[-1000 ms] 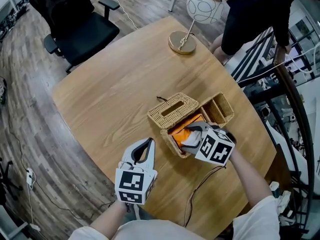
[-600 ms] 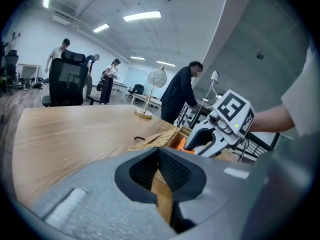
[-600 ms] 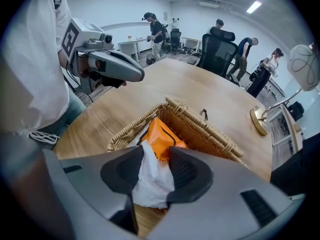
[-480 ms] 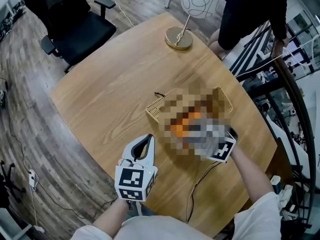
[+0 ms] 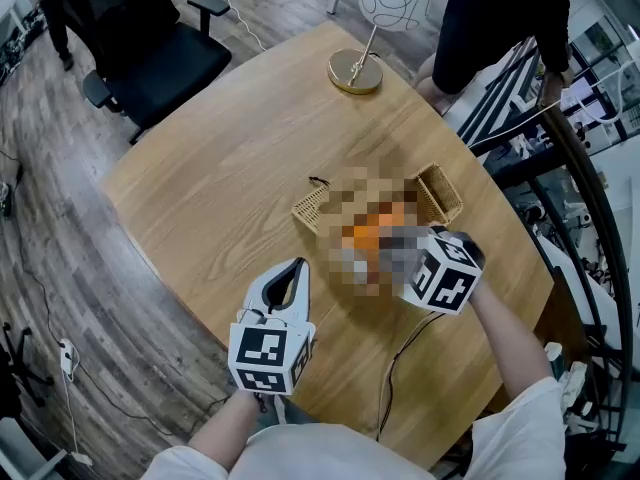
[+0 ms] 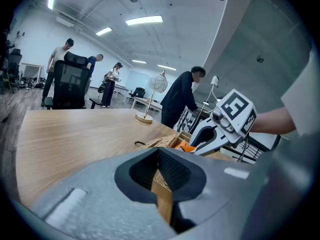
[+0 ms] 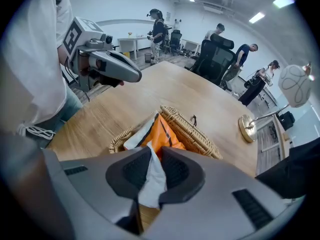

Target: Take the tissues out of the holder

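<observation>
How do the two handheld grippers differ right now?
The right gripper has just been closing its jaws and pinches the orange tissue pack; the left gripper is shut on nothing. The right gripper points steeply down over the wicker holder; the left gripper points far flatter, off to the side. Both carry marker cubes.

Open tabletop (image 5: pixel 220 168) left of holder (image 5: pixel 442 196), lamp (image 5: pixel 355 71) beyond

The right gripper (image 7: pixel 150 179) has been lifted a little: its fingers (image 7: pixel 177 171), spread a second ago, have just been closed on the white edge of the orange tissue pack (image 7: pixel 162 134), which is now drawn partly up out of the wicker holder (image 7: pixel 195 134).
</observation>
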A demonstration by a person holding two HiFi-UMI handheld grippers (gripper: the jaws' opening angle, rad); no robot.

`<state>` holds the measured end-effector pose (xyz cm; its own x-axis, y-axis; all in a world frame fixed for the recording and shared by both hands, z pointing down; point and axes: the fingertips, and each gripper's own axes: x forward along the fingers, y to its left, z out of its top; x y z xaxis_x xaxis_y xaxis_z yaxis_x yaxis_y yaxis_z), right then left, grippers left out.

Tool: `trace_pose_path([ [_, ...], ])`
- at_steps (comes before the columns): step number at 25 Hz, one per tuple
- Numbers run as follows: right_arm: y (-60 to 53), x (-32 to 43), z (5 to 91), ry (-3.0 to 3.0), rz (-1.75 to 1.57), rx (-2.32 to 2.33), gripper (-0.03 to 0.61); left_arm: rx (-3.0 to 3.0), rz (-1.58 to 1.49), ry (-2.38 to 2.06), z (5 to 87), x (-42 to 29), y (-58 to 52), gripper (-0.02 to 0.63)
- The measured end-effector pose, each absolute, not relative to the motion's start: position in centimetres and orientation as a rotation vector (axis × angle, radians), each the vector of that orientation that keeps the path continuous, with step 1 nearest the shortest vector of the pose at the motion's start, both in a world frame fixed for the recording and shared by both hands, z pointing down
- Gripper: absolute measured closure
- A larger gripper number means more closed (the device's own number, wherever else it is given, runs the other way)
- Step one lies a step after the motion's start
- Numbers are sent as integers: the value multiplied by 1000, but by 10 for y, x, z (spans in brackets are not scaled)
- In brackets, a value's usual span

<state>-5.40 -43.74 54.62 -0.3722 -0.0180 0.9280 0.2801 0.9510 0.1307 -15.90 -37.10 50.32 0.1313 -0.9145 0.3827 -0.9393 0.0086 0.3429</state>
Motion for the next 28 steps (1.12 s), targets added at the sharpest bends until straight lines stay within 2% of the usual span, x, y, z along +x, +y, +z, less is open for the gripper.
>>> trace_pose_path([
  [28,-431,-29,451,-1931,-411,9,540,2101,50,-1692,443,-120,-359,603],
])
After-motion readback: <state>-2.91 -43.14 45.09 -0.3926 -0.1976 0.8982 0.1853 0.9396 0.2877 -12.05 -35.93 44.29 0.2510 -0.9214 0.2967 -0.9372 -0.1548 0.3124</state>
